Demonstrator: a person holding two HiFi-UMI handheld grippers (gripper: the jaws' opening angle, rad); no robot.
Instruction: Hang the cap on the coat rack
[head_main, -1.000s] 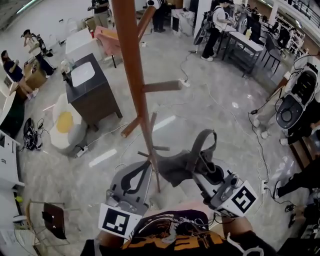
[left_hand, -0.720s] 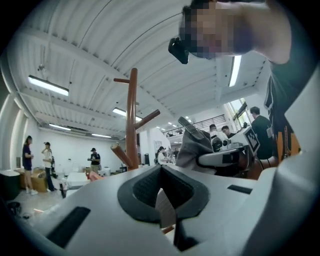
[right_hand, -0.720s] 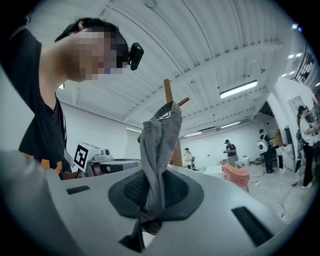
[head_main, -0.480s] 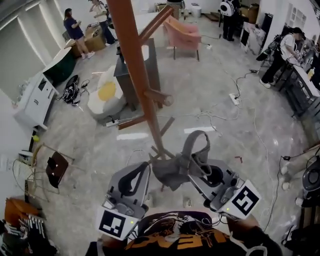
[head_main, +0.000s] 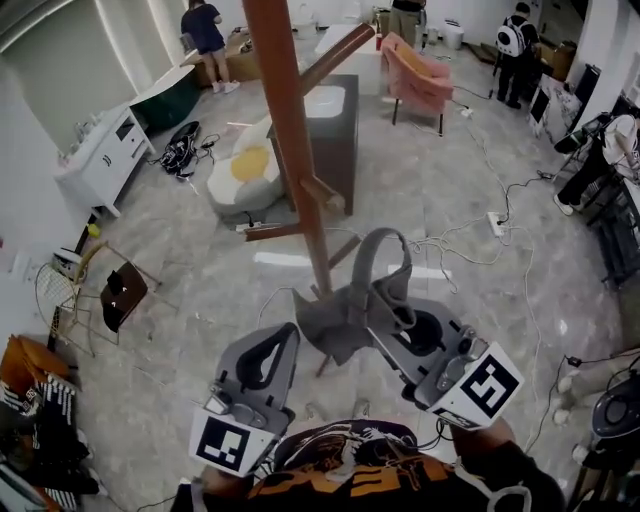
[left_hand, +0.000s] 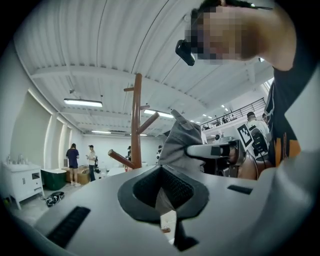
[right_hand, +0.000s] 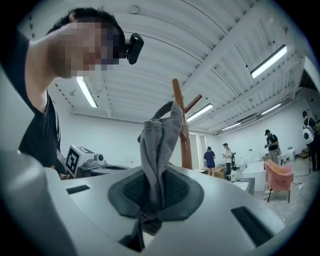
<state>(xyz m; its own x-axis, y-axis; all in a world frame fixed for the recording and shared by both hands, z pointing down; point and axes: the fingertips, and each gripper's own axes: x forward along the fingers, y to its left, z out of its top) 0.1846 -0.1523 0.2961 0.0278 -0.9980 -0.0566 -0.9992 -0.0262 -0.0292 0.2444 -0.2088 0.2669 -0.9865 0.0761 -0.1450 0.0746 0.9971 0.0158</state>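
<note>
The coat rack (head_main: 297, 160) is a tall brown wooden pole with angled pegs, rising at the centre of the head view. A grey cap (head_main: 340, 320) hangs bunched just in front of the rack's foot, its strap looping upward. My right gripper (head_main: 385, 312) is shut on the cap's fabric. In the right gripper view the cap (right_hand: 159, 145) stands pinched between the jaws of my right gripper (right_hand: 152, 200), with the coat rack (right_hand: 183, 131) behind it. My left gripper (head_main: 264, 362) sits lower left, shut and holding nothing. Its own view shows the left gripper (left_hand: 162, 195), the cap (left_hand: 181, 142) and the coat rack (left_hand: 136, 125).
Behind the rack stand a dark cabinet (head_main: 335, 125) with a white top, a white beanbag (head_main: 243, 172) with a yellow patch and a pink armchair (head_main: 420, 85). A small chair (head_main: 115, 295) stands at left. Cables trail over the marble floor (head_main: 480, 250). People stand far back.
The view has swung round the rack, so the cabinet, beanbag and armchair now lie further right. The right gripper with the cap has shifted slightly left and up, closer to the pole.
</note>
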